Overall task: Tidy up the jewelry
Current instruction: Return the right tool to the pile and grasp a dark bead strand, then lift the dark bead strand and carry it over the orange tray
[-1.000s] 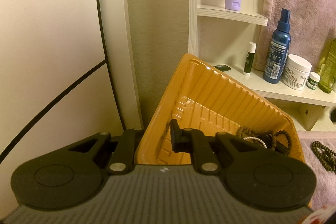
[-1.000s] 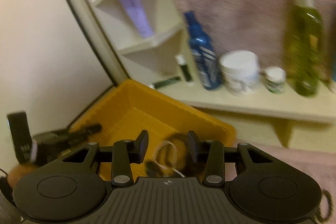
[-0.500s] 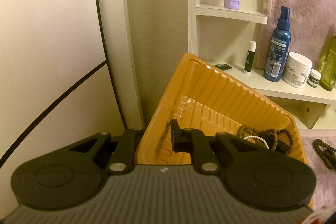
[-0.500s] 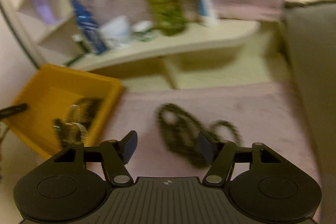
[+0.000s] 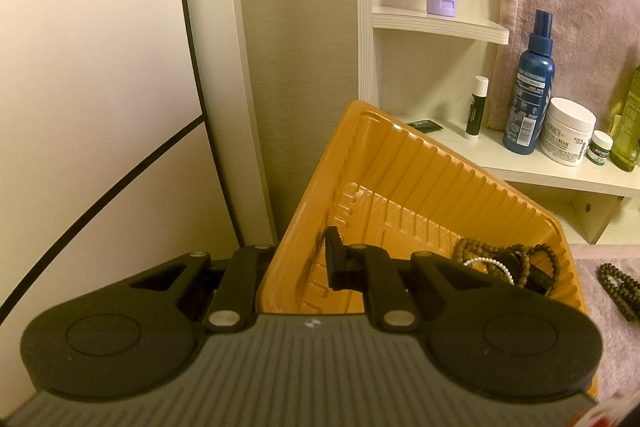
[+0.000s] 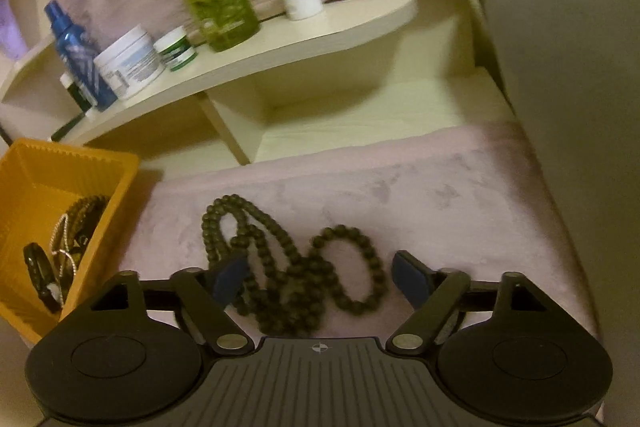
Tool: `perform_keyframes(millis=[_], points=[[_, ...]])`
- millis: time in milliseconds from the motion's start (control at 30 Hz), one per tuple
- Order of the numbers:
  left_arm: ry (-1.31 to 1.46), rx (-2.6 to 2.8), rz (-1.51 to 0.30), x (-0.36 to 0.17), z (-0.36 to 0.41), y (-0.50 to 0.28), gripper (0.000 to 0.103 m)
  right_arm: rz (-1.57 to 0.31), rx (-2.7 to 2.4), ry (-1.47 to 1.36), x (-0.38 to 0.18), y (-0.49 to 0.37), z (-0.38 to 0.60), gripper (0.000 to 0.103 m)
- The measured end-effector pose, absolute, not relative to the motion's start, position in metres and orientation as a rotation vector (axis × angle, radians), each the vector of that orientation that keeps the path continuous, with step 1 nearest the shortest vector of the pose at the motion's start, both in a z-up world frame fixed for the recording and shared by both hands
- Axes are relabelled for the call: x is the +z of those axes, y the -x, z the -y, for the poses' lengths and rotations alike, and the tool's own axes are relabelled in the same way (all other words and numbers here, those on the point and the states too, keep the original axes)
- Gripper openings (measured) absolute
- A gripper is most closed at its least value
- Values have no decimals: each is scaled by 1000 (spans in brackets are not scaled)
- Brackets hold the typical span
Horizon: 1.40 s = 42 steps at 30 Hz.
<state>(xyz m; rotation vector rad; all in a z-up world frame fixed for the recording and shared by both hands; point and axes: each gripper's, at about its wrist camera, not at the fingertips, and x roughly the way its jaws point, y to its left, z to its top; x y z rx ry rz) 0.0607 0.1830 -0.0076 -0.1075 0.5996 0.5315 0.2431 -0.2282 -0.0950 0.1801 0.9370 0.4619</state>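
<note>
My left tongs are clamped on the near-left wall of the orange tray, one finger outside and one inside, tipping it up at the centre of the left wrist frame. Several bracelets are piled in the tray's low right corner, among them wooden beads and a thin pearly strand. At the far right edge of that frame I catch a bit of a bead strand lying on the pink cloth outside the tray.

In the right wrist frame the same tray sits at lower left, and the long strand of dark beads lies on the cloth in the lower centre, just right of the tray. My right tongs are spread wide and hold nothing, with the strand directly ahead of them. The beads run mostly left to right across the gap, from a tall loop by the left finger to a rounder loop short of the right finger. The tangled middle sits closest to me. My right hand is clearly nearer, so I judge the pickup is its job: close on that bunched middle, then carry it left into the tray.
</note>
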Motion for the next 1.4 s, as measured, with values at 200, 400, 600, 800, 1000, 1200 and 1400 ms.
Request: perform_keyframes(millis=[200, 400, 600, 800, 1000, 1200, 1400], points=[[107, 531, -600, -8, -184, -60, 13, -916, 512, -15, -98, -236, 184, 82], [106, 530, -601, -8, -184, -60, 13, -858, 489, 137, -103, -224, 159, 64], [105, 530, -601, -9, -184, -60, 13, -843, 489, 153, -102, -225, 159, 35], [104, 531, -602, -8, -185, -60, 13, -852, 511, 135, -97, -227, 161, 25], [104, 529, -603, -8, -185, -60, 13, -861, 534, 78, -87, -230, 167, 15], [104, 529, -603, -8, -185, -60, 13, -852, 560, 40, -72, -231, 172, 15], [105, 530, -603, -8, -185, -60, 13, -789, 591, -17, -34, -228, 180, 15]])
